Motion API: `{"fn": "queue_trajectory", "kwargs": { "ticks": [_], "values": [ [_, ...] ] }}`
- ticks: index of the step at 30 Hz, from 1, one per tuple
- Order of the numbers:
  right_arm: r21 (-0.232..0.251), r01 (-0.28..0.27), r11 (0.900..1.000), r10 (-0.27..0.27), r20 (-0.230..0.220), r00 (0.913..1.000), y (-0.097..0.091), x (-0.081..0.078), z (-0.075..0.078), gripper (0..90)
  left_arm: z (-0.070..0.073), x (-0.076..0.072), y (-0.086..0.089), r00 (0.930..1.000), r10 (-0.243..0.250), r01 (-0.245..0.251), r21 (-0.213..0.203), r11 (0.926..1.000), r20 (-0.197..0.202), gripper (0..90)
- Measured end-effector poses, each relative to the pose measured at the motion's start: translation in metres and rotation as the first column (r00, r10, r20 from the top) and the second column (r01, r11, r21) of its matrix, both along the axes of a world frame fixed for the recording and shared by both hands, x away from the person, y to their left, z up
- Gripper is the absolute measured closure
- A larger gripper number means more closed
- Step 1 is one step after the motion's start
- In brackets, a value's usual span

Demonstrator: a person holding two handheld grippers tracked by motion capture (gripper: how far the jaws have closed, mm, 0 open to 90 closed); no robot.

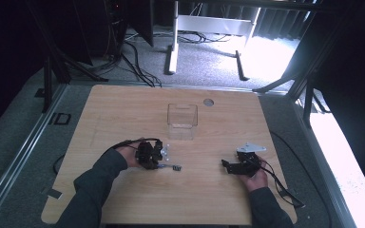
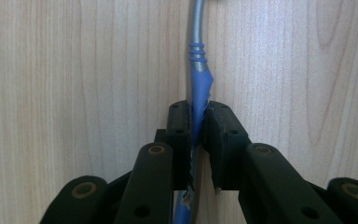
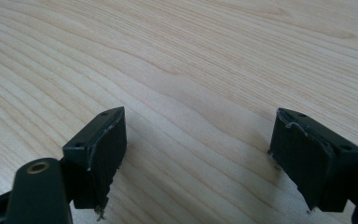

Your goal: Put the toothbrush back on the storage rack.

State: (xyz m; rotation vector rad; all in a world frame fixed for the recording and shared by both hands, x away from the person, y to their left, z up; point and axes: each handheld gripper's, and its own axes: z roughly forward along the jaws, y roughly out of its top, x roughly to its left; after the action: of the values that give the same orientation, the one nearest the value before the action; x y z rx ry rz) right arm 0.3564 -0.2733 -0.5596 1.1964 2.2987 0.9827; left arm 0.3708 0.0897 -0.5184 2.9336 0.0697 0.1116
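Clamping a blue-handled utensil (image 2: 198, 88), the left claw (image 2: 196, 122) pins it flat on the surface (image 1: 123, 109) near the front edge, left of centre. The right claw (image 3: 198, 154) gapes wide near the front right corner, holding nothing. No writing is legible on any item.

Pale wood, black grippers, one streak of blue

The light wooden table (image 1: 123, 109) shows fine straight grain with darker wavy lines. Both the left gripper (image 2: 197, 116) and the right gripper (image 3: 198, 140) are matte black, with brass-coloured pivot pins. The thin tool with a blue handle and silver-grey metal shaft (image 2: 198, 74) carries blue rings. The clear plastic box (image 1: 182, 121) is colourless.
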Motion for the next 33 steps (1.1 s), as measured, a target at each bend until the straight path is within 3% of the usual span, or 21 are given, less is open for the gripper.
{"fn": "queue_trajectory", "kwargs": {
  "ticks": [5, 13, 21, 33],
  "values": [
    [0.000, 0.000, 1.0000, 0.000, 0.001, 1.0000, 0.000, 0.000, 0.000, 18.2, 0.000, 0.005, 0.003, 0.9972, 0.039, -0.040, -0.012, 0.9991, -0.064, 81.9],
    [0.000, 0.000, 1.0000, 0.000, 0.000, 1.0000, 0.000, 0.000, 0.000, 18.1, 0.003, 0.006, 0.006, 0.9932, 0.065, -0.067, -0.022, 0.9975, -0.097, 82.2],
    [0.000, 0.000, 1.0000, 0.000, 0.000, 1.0000, 0.000, 0.000, 0.000, 18.1, 0.016, 0.006, 0.012, 0.9882, 0.105, -0.119, -0.128, 0.9846, -0.112, 82.2],
    [0.000, 0.000, 1.0000, 0.000, 0.001, 1.0000, 0.000, 0.000, 0.000, 18.2, 0.024, 0.009, 0.020, 0.9826, 0.160, -0.176, -0.187, 0.9665, -0.094, 82.1]
  ]
}}
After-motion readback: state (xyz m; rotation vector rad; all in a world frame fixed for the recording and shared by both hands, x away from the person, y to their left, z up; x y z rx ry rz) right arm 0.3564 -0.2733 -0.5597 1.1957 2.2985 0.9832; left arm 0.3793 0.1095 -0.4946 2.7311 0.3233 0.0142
